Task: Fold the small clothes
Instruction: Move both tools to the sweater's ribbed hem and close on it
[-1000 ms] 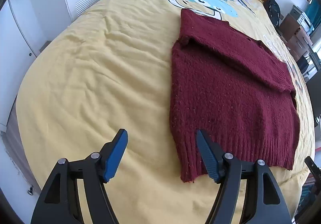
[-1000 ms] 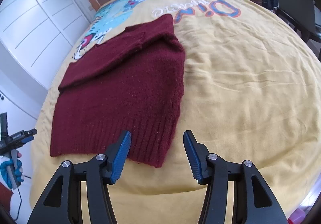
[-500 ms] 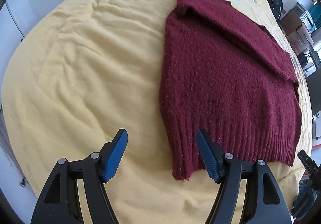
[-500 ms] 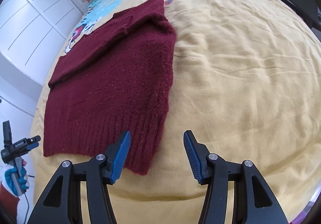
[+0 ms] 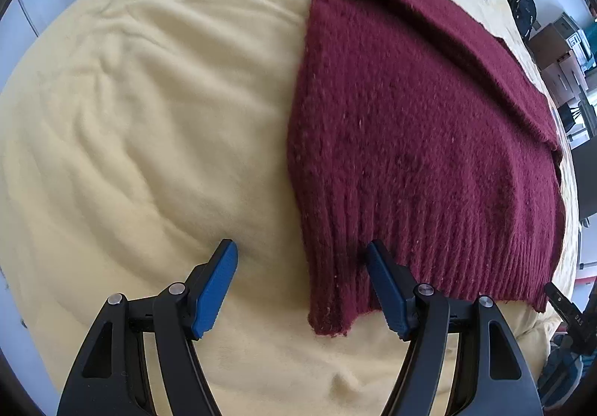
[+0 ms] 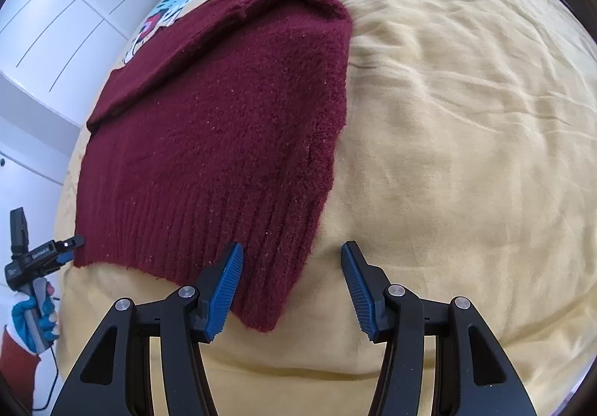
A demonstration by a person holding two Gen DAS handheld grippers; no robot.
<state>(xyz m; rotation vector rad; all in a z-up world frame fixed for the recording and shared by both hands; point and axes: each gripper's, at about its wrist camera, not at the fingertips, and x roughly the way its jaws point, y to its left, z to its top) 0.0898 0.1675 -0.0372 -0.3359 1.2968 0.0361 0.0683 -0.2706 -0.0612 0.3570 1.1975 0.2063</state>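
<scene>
— Where's the sweater (image 5: 418, 140)?
— Flat on the yellow bed (image 5: 149, 117), its ribbed hem corners lying between each pair of tongs.
— Gripping?
— No: left tongs (image 5: 300, 259) and right tongs (image 6: 292, 261) both gape apart.

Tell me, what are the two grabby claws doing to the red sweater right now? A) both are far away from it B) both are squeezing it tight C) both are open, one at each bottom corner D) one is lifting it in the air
C: the left gripper and right gripper both have jaws spread wide, each straddling a bottom corner of the sweater lying flat on the yellow bedspread.
</scene>
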